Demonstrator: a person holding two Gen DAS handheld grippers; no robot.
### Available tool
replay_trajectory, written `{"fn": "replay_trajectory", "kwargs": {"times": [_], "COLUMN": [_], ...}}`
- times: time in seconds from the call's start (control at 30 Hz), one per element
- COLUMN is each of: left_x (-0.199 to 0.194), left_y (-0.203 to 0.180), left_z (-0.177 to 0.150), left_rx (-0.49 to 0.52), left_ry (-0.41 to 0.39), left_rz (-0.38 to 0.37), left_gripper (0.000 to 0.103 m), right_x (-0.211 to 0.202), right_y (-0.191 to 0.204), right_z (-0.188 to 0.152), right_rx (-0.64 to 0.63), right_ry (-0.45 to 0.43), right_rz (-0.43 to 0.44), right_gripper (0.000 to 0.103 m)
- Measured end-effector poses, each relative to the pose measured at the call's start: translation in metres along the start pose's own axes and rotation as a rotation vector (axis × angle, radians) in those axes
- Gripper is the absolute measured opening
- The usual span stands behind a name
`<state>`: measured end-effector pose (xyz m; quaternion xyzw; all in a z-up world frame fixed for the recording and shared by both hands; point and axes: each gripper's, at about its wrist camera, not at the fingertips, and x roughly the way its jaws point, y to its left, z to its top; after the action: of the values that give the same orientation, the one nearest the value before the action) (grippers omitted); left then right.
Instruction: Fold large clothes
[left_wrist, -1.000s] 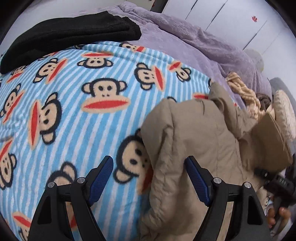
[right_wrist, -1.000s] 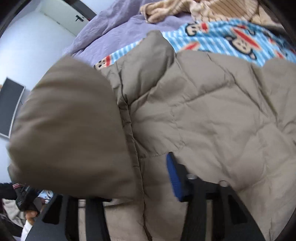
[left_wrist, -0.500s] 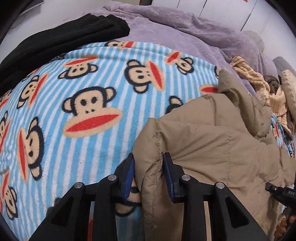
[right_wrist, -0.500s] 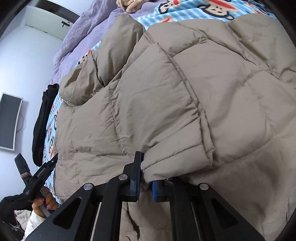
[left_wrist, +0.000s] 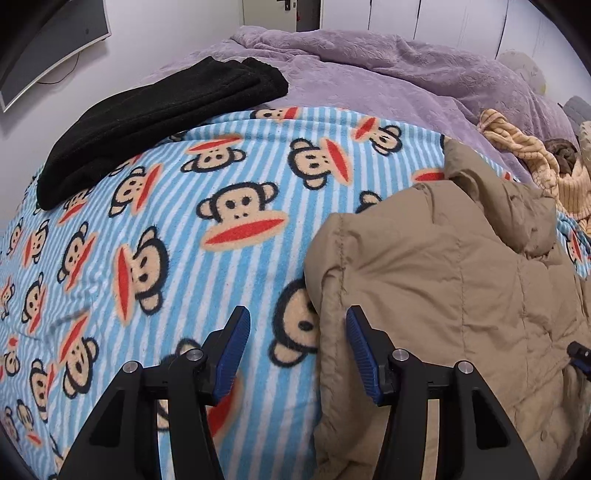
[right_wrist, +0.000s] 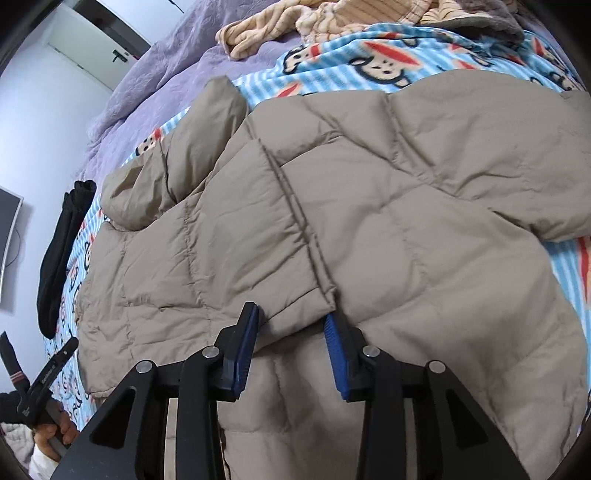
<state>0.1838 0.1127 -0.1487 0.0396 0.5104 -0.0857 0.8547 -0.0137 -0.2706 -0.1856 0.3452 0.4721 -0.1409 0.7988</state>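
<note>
A tan quilted puffer jacket (right_wrist: 369, 206) lies spread on a blue-and-white striped monkey-print blanket (left_wrist: 155, 236) that covers the bed, its padded panels facing up and one sleeve (right_wrist: 258, 229) folded across the body. The left claw (left_wrist: 295, 354) is wide open and holds nothing; its blue-padded fingers (left_wrist: 232, 350) straddle the jacket's near edge (left_wrist: 328, 295), one pad over bare blanket and the other over the tan fabric, though whether that pad touches the cloth is hard to tell from this angle. The right claw (right_wrist: 291, 347) is also open, parted about as wide as the sleeve cuff (right_wrist: 306, 299) that sits just in front of and between its pads, with nothing clamped. A folded black garment (left_wrist: 159, 118) rests at the far left of the blanket, well apart from the jacket. Beyond the blanket is a rumpled purple bedspread (left_wrist: 388, 70), and a striped beige garment (left_wrist: 532, 162) is bunched at the far right beside the jacket's collar end. In the right wrist view a hand (right_wrist: 55, 432) grips the other tool's handle at the lower left.
</note>
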Motion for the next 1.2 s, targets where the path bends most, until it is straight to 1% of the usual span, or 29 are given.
{"fn": "replay_trajectory", "kwargs": {"times": [0.1,0.2,0.27,0.33,0.37,0.4,0.43,0.47,0.5,0.57,0.63,0.7,0.8,0.9,1.0,1.1,1.17,1.2], "left_x": [-0.012,-0.02,-0.015,-0.003,0.005,0.01,0.013,0.014,0.014,0.016,0.015,0.008,-0.009,-0.028,-0.042,-0.052,-0.058,-0.061], "left_y": [-0.017,-0.042,-0.056,-0.062,-0.06,-0.056,-0.052,-0.047,-0.043,-0.037,-0.038,-0.044,-0.063,-0.093,-0.128,-0.164,-0.187,-0.199], "left_z": [-0.015,-0.024,-0.027,-0.033,-0.035,-0.037,-0.038,-0.039,-0.038,-0.038,-0.037,-0.035,-0.035,-0.04,-0.048,-0.058,-0.065,-0.068], "left_rx": [0.039,0.094,0.13,0.156,0.152,0.134,0.113,0.093,0.079,0.06,0.059,0.065,0.088,0.128,0.155,0.174,0.19,0.202], "left_ry": [0.012,-0.003,0.004,0.017,0.028,0.035,0.035,0.027,0.026,0.037,0.046,0.056,0.049,0.047,0.067,0.097,0.105,0.104], "left_rz": [-0.002,-0.015,0.006,0.048,0.056,0.052,0.051,0.065,0.063,0.04,0.052,0.079,0.056,0.013,-0.043,-0.1,-0.128,-0.136], "left_gripper": [0.056,0.056,0.056,0.056,0.056,0.058,0.069,0.075,0.08,0.08,0.08,0.08,0.08,0.08,0.08,0.08,0.08,0.08], "right_x": [-0.012,-0.025,-0.03,-0.035,-0.038,-0.039,-0.041,-0.043,-0.044,-0.047,-0.05,-0.057,-0.066,-0.077,-0.088,-0.098,-0.105,-0.108], "right_y": [-0.013,-0.024,-0.025,-0.024,-0.024,-0.025,-0.026,-0.029,-0.032,-0.042,-0.05,-0.065,-0.086,-0.109,-0.13,-0.156,-0.176,-0.185], "right_z": [-0.002,-0.005,-0.005,-0.006,-0.007,-0.008,-0.01,-0.012,-0.015,-0.02,-0.024,-0.028,-0.03,-0.029,-0.025,-0.02,-0.017,-0.015], "right_rx": [0.015,0.024,0.01,-0.004,-0.009,-0.012,-0.015,-0.016,-0.014,0.0,0.016,0.034,0.068,0.108,0.148,0.211,0.258,0.278], "right_ry": [-0.008,-0.03,-0.042,-0.049,-0.05,-0.05,-0.048,-0.046,-0.043,-0.031,-0.023,-0.021,-0.02,-0.03,-0.044,-0.061,-0.076,-0.086], "right_rz": [-0.016,-0.014,-0.002,0.011,0.02,0.026,0.031,0.034,0.035,0.037,0.035,0.034,0.034,0.032,0.033,0.048,0.053,0.057], "right_gripper": [0.04,0.04,0.04,0.04,0.04,0.04,0.04,0.04,0.04,0.04,0.04,0.04,0.041,0.056,0.057,0.061,0.069,0.077]}}
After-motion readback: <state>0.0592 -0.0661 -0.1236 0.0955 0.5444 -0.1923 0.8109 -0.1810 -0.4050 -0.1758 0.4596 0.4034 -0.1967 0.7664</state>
